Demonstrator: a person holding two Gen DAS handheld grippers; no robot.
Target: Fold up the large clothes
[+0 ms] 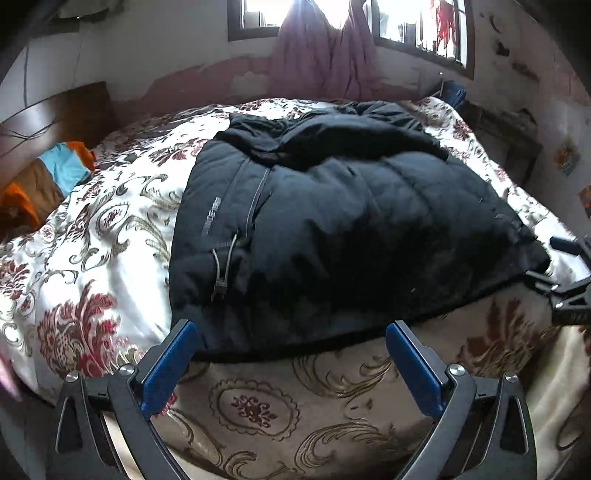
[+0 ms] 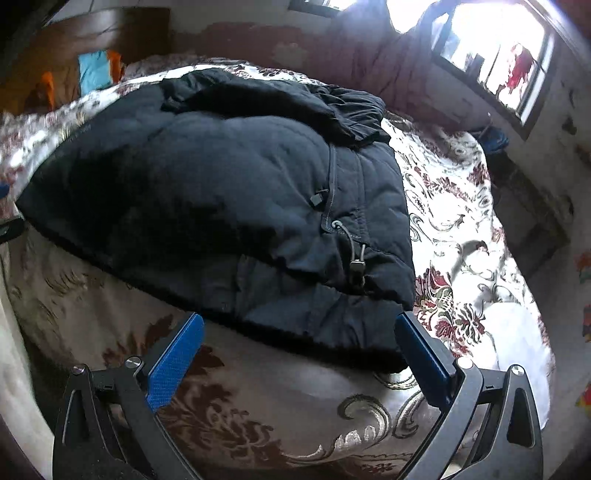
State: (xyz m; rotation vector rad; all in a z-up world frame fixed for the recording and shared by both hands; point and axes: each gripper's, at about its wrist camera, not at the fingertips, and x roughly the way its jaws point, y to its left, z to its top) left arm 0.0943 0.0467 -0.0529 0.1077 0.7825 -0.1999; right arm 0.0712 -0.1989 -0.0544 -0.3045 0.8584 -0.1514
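Both grippers hang over the near edge of the bed (image 1: 92, 236). The left gripper (image 1: 291, 343) has its fingers spread wide, holding nothing; the right gripper (image 2: 299, 336) likewise gapes empty. Just beyond both sets of fingers lies the black jacket (image 1: 332, 229), folded into a puffy bundle on the floral quilt. Farther off, past the jacket, a curtain (image 1: 325, 51) hangs at the window (image 1: 417, 22).

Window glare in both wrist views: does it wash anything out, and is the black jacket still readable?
Left wrist view: window blown out white, black jacket dark but its seams and cord show. Right wrist view: window overexposed, jacket murky and softly blurred at its left side; fisheye bends the bedspread.
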